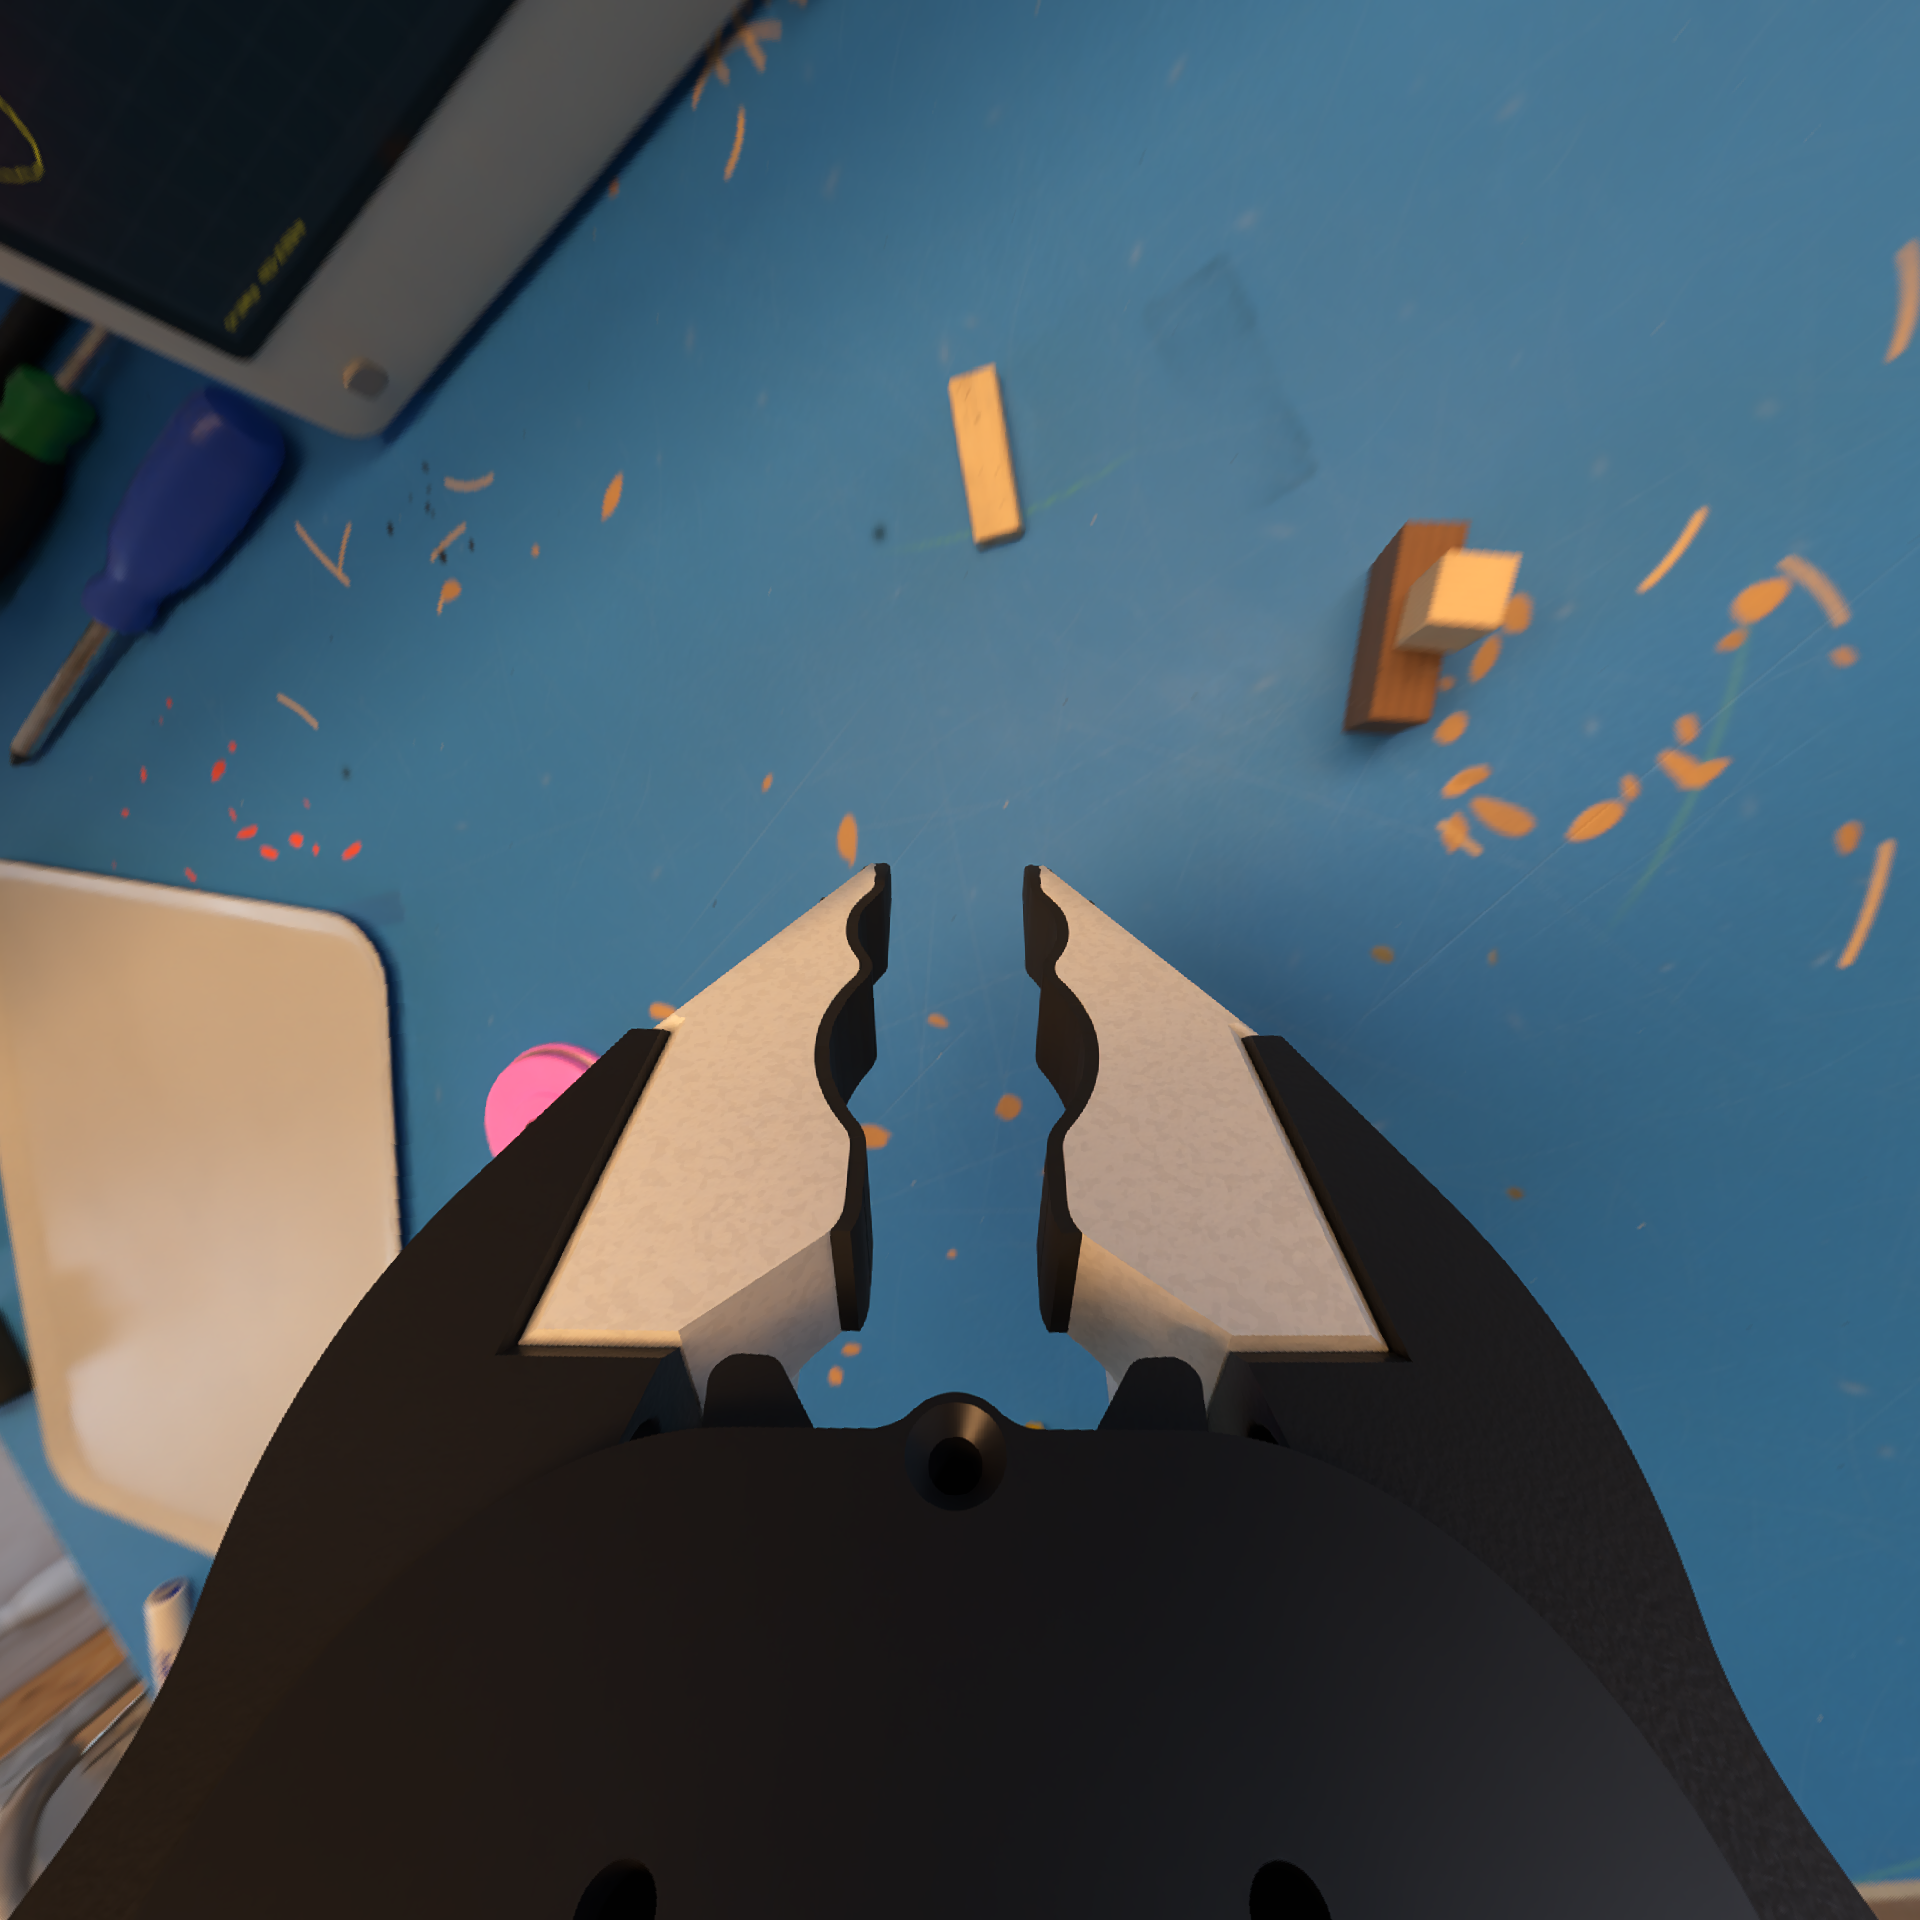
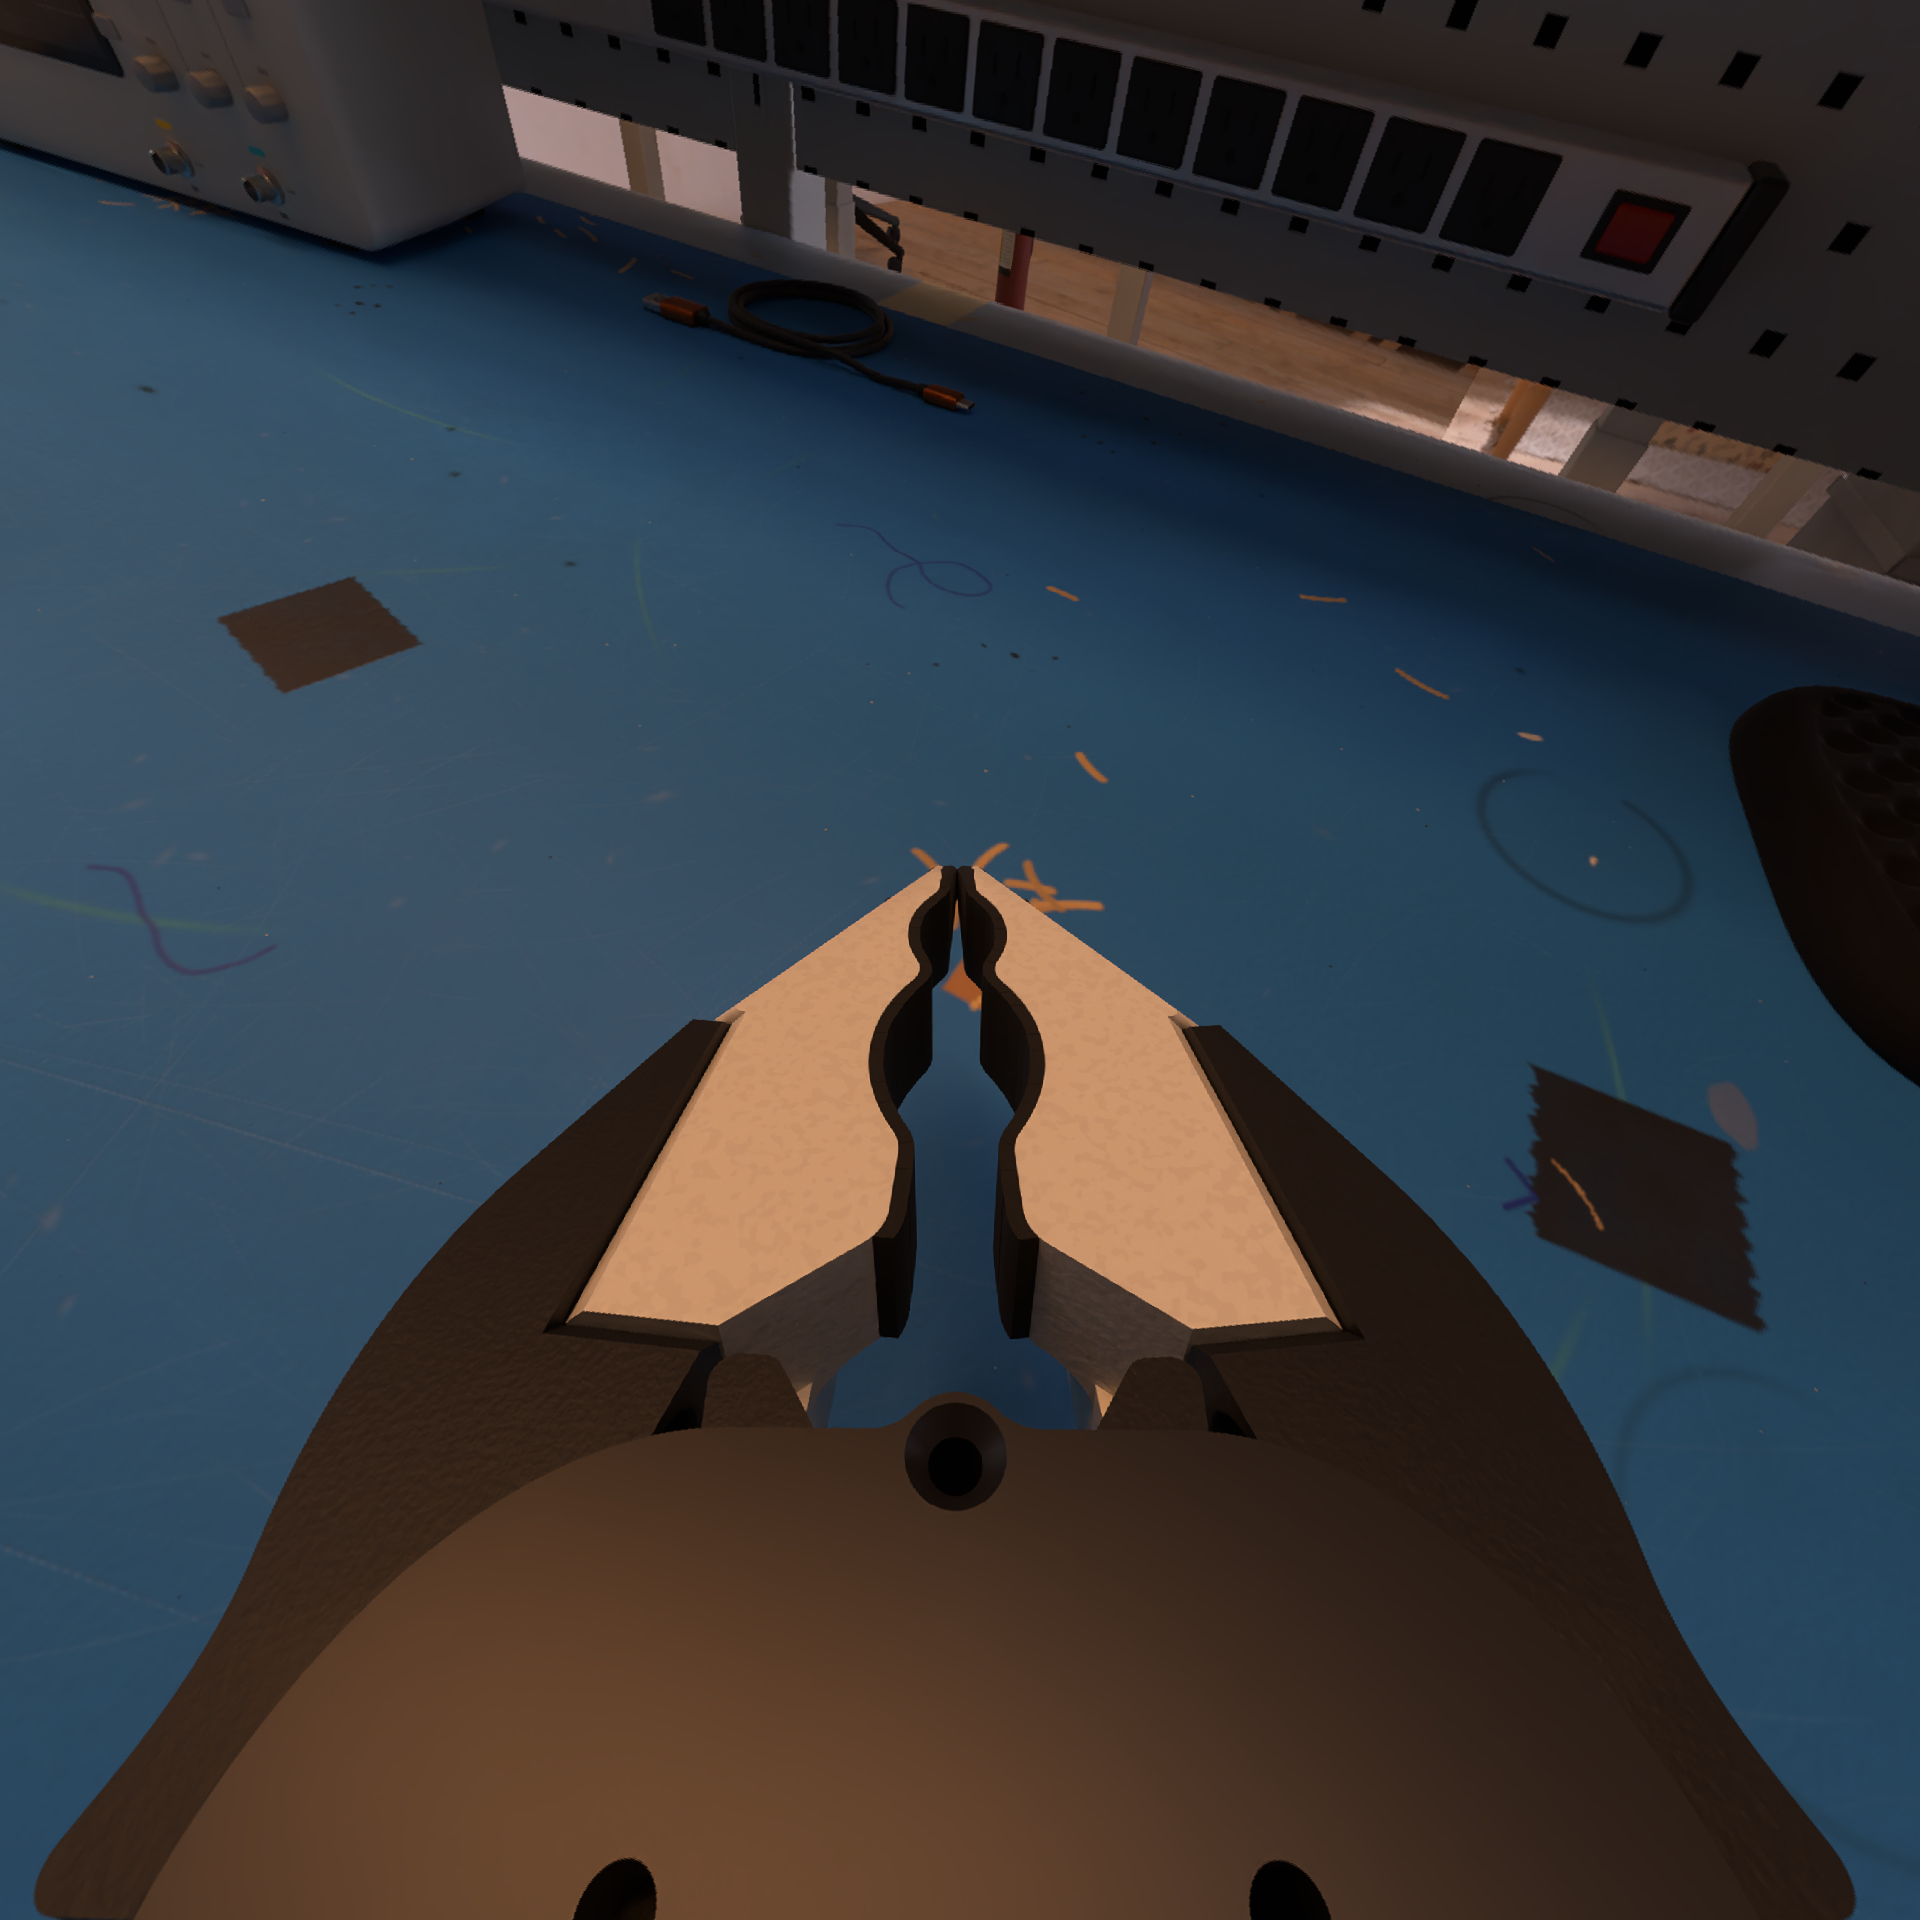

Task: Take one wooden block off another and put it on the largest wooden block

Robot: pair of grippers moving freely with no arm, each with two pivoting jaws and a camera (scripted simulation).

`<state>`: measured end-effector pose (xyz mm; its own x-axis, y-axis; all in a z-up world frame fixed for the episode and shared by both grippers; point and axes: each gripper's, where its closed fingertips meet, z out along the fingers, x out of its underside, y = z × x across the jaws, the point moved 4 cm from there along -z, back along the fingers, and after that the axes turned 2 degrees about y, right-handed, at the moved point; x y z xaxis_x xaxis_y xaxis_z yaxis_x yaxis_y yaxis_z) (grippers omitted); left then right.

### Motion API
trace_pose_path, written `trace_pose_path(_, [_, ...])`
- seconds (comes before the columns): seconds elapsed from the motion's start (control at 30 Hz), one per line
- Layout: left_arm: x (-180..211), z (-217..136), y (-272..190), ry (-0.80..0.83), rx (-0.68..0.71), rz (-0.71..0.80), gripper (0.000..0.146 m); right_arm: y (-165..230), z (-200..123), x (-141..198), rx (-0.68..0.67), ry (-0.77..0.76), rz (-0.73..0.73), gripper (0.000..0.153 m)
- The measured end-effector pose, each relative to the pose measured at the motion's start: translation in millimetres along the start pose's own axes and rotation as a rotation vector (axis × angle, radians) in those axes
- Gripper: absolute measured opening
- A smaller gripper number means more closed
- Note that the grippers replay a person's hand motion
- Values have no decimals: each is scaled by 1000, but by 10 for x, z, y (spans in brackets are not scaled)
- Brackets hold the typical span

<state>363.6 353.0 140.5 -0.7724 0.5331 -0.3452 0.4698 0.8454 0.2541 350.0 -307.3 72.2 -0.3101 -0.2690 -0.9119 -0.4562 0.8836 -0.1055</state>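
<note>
In the left wrist view a small pale wooden cube (image 1: pixel 1460 601) sits on a darker brown wooden block (image 1: pixel 1397 629) at the right. A pale flat wooden block (image 1: pixel 985 454) lies alone on the blue mat, ahead of the fingers. My left gripper (image 1: pixel 956 883) is open and empty, above the mat, well short of all the blocks. My right gripper (image 2: pixel 956 878) is shut and empty over the blue mat; no wooden block shows in the right wrist view.
Left wrist view: a white instrument with a dark screen (image 1: pixel 260 197), a blue-handled screwdriver (image 1: pixel 156 540), a cream tray (image 1: pixel 197 1174), a pink disc (image 1: pixel 530 1086), scattered wood shavings (image 1: pixel 1496 810). Right wrist view: a white instrument (image 2: pixel 260 114), a coiled cable (image 2: pixel 821 322), a power strip (image 2: pixel 1247 145), a dark object (image 2: pixel 1849 883), dark patches (image 2: pixel 1642 1195).
</note>
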Motion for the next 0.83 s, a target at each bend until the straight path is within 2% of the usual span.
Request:
trace_pose_path(0.2, [179,95,129,125,-10,20,24,0,1,3,-1,1,3,0])
trace_pose_path(0.37, [171,184,151,176,18,35,25,8,6,4,-4,4,-1,0])
trace_pose_path(0.67, [164,492,108,390,63,204,30,6,-6,1,-6,1,1,0])
trace_pose_path(0.83, [143,680,35,474,117,267,38,-4,-13,3,-5,0,4,0])
